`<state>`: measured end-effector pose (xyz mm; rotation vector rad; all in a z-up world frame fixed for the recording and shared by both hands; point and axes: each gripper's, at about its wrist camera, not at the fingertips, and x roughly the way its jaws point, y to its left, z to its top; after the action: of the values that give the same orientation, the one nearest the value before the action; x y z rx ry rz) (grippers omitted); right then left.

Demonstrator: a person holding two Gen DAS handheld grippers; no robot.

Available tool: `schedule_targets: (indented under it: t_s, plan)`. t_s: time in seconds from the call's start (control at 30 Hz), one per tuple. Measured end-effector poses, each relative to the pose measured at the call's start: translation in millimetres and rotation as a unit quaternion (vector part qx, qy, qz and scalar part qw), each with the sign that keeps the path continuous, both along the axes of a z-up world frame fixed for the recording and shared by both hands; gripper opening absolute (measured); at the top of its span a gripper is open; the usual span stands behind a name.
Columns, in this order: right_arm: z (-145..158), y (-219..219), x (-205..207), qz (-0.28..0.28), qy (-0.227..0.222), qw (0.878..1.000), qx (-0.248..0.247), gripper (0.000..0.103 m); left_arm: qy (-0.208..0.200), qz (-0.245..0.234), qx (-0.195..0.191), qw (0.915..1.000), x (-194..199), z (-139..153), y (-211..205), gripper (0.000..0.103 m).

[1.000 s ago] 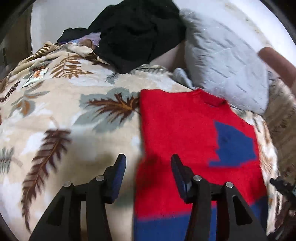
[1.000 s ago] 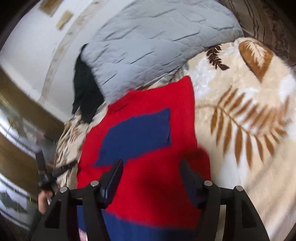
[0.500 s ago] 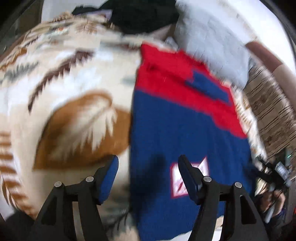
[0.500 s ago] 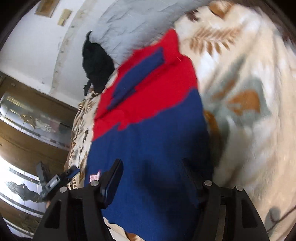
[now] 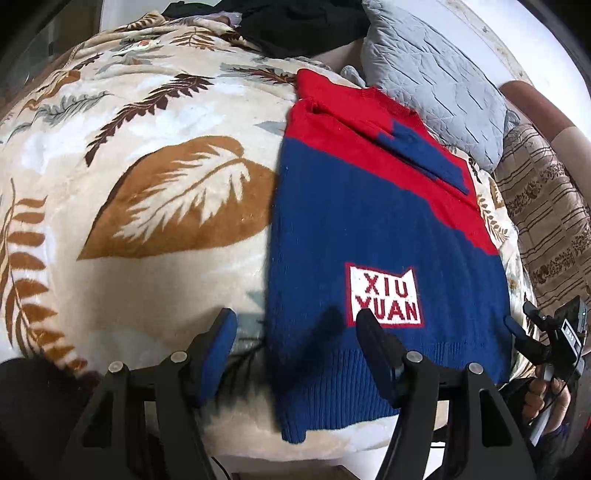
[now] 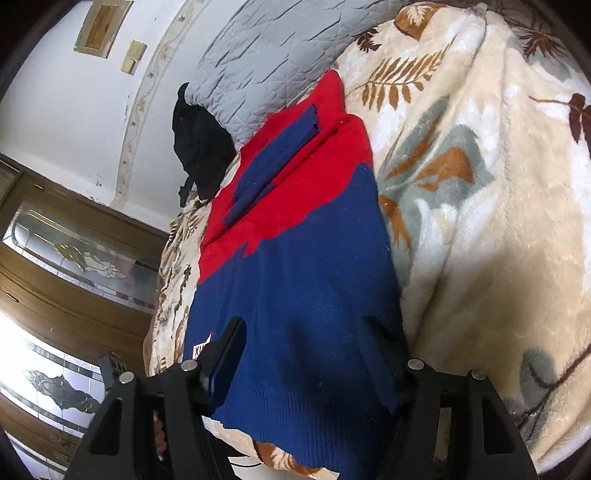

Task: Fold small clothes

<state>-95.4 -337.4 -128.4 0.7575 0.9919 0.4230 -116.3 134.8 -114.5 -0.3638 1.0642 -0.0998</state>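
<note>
A small red and navy knit sweater lies flat on a leaf-patterned blanket, sleeves folded in, with a white "XIU YUAN" patch near its ribbed hem. It also shows in the right wrist view. My left gripper is open and empty, hovering over the hem's left corner. My right gripper is open and empty over the hem's right part. The right gripper also shows at the right edge of the left wrist view.
A grey quilted pillow lies beyond the sweater's collar. A pile of black clothes sits at the far end of the bed. The bed's near edge is just below the hem. Wooden glass-panelled doors stand to the left.
Both grippers have pulled back from the sweater's red chest area to its navy hem near the bed edge. They stay open. The sweater has not moved.
</note>
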Motion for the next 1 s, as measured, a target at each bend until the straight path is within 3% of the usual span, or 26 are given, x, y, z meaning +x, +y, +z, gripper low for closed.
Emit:
schedule_targets:
  t_s: [0.37,0.53,0.67,0.83,1.0]
  plan:
    - [2.9,-17.7,-24.2,-0.025,0.024,0.999,0.020,0.067,0.012,0.008,-0.031,0.9994,-10.5,-1.1,10.8,0.068]
    - [7.4,-23.1,-42.4,-0.028,0.045,0.999,-0.006,0.067,0.007,-0.006,-0.065,0.9978,-18.3,4.7,9.7,0.068]
    - [1.4,-19.8,-47.2,-0.010,0.055,0.998,0.007,0.067,0.028,-0.014,-0.064,0.9975,-16.7,-5.7,4.3,0.068]
    - [-4.8,-1.4,-47.8,0.025,0.061,0.998,-0.002,0.067,0.023,-0.018,-0.071,0.9970,-22.2,-3.4,4.8,0.068]
    - [-9.0,2.2,-50.1,0.021,0.060,0.998,0.004,0.067,0.023,-0.028,-0.059,0.9976,-26.1,-6.5,1.7,0.068]
